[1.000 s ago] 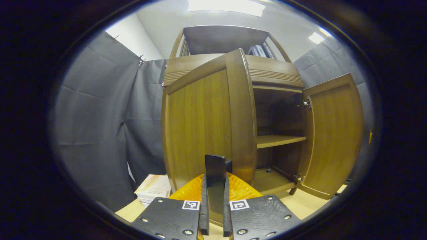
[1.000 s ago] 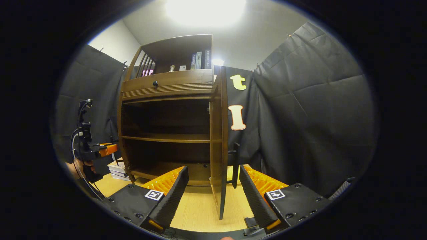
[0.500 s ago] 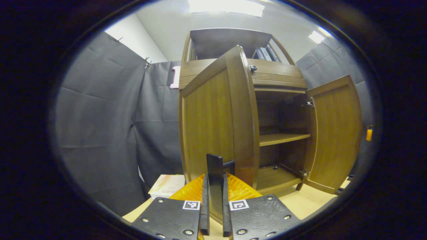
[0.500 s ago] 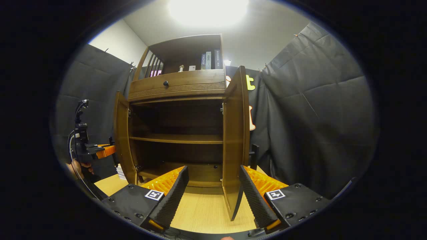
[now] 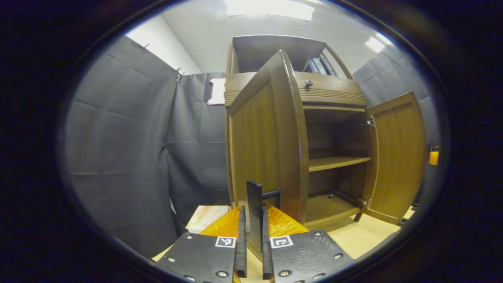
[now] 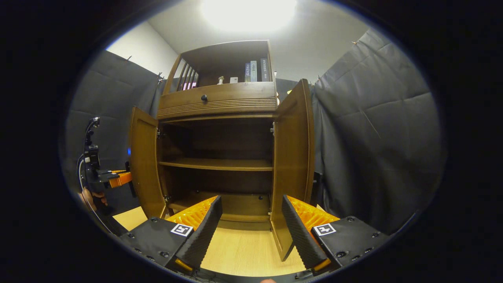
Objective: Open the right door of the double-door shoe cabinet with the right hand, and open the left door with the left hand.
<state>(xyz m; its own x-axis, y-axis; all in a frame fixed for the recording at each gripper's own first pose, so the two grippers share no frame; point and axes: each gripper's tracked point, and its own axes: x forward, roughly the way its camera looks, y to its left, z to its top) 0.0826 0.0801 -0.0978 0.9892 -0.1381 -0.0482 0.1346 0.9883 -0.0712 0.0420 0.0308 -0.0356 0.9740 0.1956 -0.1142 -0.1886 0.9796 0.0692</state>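
Note:
The brown shoe cabinet (image 6: 220,103) stands with both doors swung out and its shelves bare. In the left gripper view the left door (image 5: 271,141) is nearly edge-on, and my left gripper (image 5: 253,237) is shut on its black bar handle (image 5: 254,204). The right door (image 5: 399,157) hangs wide open beyond it. In the right gripper view my right gripper (image 6: 251,232) is open, holding nothing. The right door (image 6: 292,157) has its lower corner close to the right-hand finger (image 6: 300,234). The left door (image 6: 143,165) is at the left, with the left gripper (image 6: 108,179) and a hand beside it.
A stack of books (image 5: 206,218) lies on the light wood floor (image 6: 239,251) left of the cabinet. More books (image 6: 255,70) stand on the top shelf above a drawer with a knob (image 6: 204,97). Black cloth walls close in on both sides.
The left door has swung further open with my left gripper on its handle. The right door now shows its inner face, its handle gone from between my open right fingers.

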